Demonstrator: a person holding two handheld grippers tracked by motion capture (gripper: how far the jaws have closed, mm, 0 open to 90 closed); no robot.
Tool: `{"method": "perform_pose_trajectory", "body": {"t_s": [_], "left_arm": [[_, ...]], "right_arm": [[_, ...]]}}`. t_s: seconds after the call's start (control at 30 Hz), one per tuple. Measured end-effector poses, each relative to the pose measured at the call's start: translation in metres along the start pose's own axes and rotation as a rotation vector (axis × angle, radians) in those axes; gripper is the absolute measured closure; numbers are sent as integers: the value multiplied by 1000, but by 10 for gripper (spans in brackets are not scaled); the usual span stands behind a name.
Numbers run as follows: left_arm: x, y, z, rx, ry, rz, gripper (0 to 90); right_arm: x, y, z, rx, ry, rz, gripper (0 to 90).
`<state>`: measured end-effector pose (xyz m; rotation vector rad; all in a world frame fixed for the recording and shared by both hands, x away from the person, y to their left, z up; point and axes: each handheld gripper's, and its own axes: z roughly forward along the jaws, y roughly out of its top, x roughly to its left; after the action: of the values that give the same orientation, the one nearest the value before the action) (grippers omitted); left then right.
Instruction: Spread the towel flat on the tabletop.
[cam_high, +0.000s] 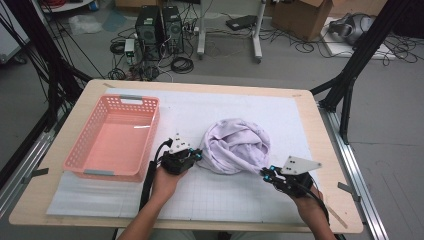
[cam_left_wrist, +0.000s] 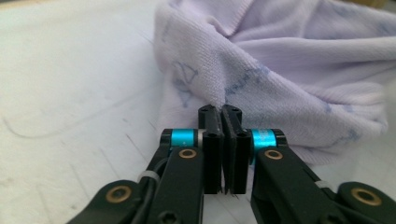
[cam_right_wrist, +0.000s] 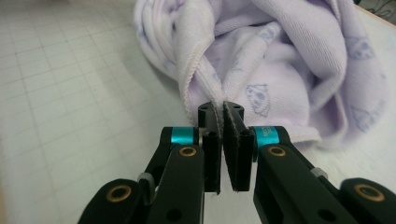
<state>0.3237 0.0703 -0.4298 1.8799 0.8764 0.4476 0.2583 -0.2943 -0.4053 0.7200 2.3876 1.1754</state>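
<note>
Soft, even room light falls from overhead, so the white mat on the tabletop (cam_high: 300, 107) looks bright without harsh glare, and shadows under the pink basket (cam_high: 114, 136) and the lilac cloth (cam_high: 235, 146) stay faint. The high view is slightly soft and grainy. In both gripper views the near black parts are sharp, the cloth beyond blurs, and the mat's far edge washes out pale

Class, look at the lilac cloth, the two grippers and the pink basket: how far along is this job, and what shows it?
Done: both grips look made. The left gripper has pinched a fold of the lilac cloth at its left edge, and the right gripper is shut on a hemmed edge at its near right. In hand: the cloth is a crumpled heap on the table. Left: probably spreading or folding it; the pink basket holds nothing.
</note>
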Motion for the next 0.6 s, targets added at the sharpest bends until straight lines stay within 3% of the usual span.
{"method": "perform_pose_trajectory", "body": {"t_s": [0.1, 0.2, 0.3, 0.37, 0.4, 0.43, 0.47, 0.5, 0.53, 0.6], "left_arm": [[5, 5, -4, -48, 35, -23, 876], [8, 10, -5, -55, 71, -6, 877], [13, 13, 0, -38, 99, -35, 876], [15, 14, 9, 16, 115, -65, 865], [15, 15, 12, 34, 149, -83, 730], [16, 15, 11, 24, 163, -118, 730], [16, 17, 8, -1, 155, -166, 594], [15, 20, 3, -34, 145, -171, 555], [12, 24, -1, -52, 142, -153, 544], [3, 31, -6, -41, 124, -103, 528]], "right_arm": [[-2, -7, -14, -3, -16, 26, 861], [0, -11, -25, -25, 10, 38, 864], [7, -10, -31, -29, 39, 31, 865], [13, -8, -29, -35, 84, 25, 864], [20, -6, -23, -27, 112, 24, 820], [20, -6, -23, -27, 112, 24, 820], [20, -6, -21, -30, 112, 30, 735], [19, -7, -21, -44, 107, 54, 656], [16, -9, -23, -63, 96, 78, 646], [7, -13, -31, -104, 59, 116, 615]]}}
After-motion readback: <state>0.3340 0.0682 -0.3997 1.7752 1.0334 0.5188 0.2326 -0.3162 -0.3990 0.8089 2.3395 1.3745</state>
